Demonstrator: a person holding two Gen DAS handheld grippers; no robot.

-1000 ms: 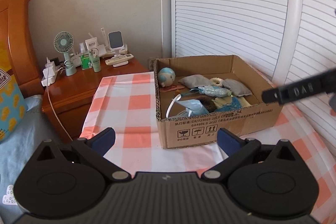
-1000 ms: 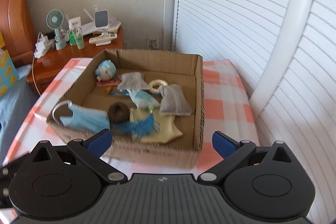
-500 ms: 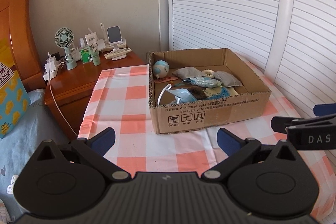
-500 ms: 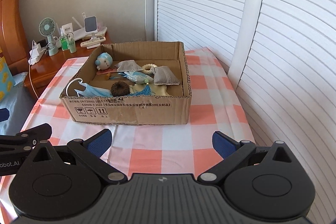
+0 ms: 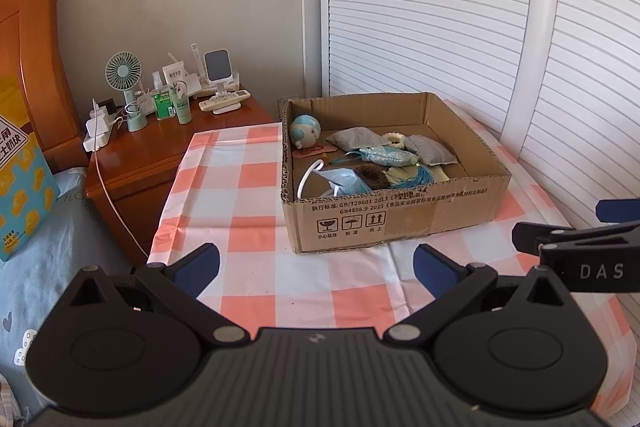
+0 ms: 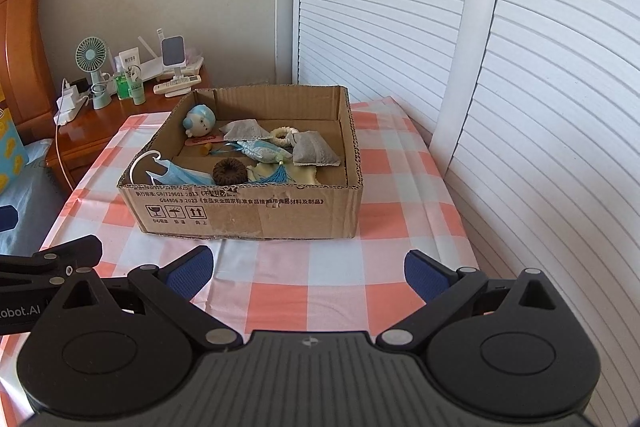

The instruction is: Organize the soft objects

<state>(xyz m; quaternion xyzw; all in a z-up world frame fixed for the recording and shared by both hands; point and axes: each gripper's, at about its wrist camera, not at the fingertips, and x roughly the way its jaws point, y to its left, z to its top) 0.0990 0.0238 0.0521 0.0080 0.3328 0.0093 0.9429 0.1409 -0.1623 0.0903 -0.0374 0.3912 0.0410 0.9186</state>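
Both tongs spread wide and empty, left gripper (image 5: 316, 265) and right gripper (image 6: 308, 269) above the checked tablecloth (image 6: 340, 267), cardboard box (image 6: 248, 211) ahead on it, face mask (image 6: 180, 175), grey pouches (image 6: 314, 153), brown scrunchie (image 6: 229, 171) inside.

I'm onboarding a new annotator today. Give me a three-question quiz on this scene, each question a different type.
1. True or false: the left gripper is shut on the blue face mask.
2. The brown hair scrunchie lies: A) on the checked tablecloth B) inside the cardboard box C) on the nightstand.
3. Fill in: the small green fan stands on the ____.

Key: 1 false, both grippers are open and empty, the right gripper too; 2 B; 3 nightstand.
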